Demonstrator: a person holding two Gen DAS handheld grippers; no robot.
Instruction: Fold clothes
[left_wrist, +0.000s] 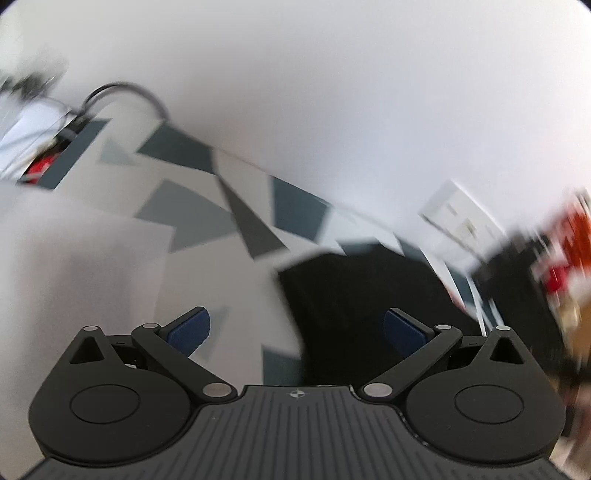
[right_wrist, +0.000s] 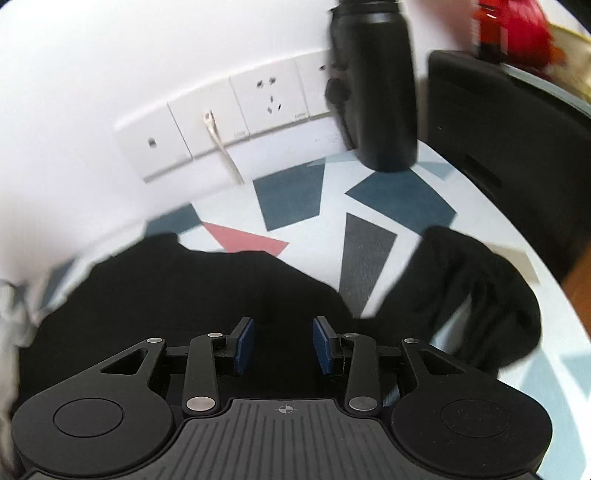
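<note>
Black cloth, one garment (right_wrist: 192, 295): I find it heaped on the patterned desk (right_wrist: 291, 199), directly under and ahead of my right tongs (right_wrist: 283, 343). A sleeve-like arm of it (right_wrist: 476, 291) trails off to the right; I judge the long axis runs left to right across that view. Right tongs: spread partway, pinching nothing. Left tongs (left_wrist: 297, 330): spread wide, empty, the garment's edge (left_wrist: 354, 295) just ahead and to their right. I judge the right hand nearer. Also present: black bottle (right_wrist: 373, 85), wall sockets (right_wrist: 236, 110). Both views are blurred.
</note>
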